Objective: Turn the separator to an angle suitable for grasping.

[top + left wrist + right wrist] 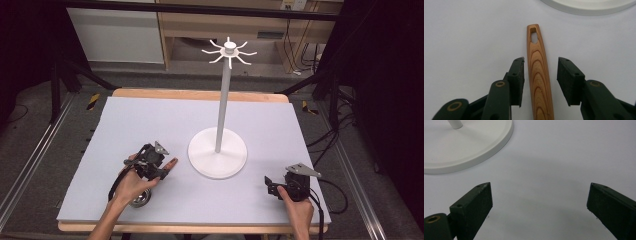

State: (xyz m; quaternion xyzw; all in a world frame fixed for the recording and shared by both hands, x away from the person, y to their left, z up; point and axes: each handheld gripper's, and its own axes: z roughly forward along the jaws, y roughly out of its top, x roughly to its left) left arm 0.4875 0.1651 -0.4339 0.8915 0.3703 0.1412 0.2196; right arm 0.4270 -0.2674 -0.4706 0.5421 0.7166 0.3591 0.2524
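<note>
Wooden and striped in grain, the utensil handle lay on the pale table sheet just left of the white hook stand's round base, its slotted end pointing toward that base. The left gripper straddled the handle — jaws parted, a gap showing on each side, neither pad pressing. A metal bowl-shaped end showed beneath the left hand. Right of the base, well apart, the right gripper hung over bare sheet — jaws spread wide.
</note>
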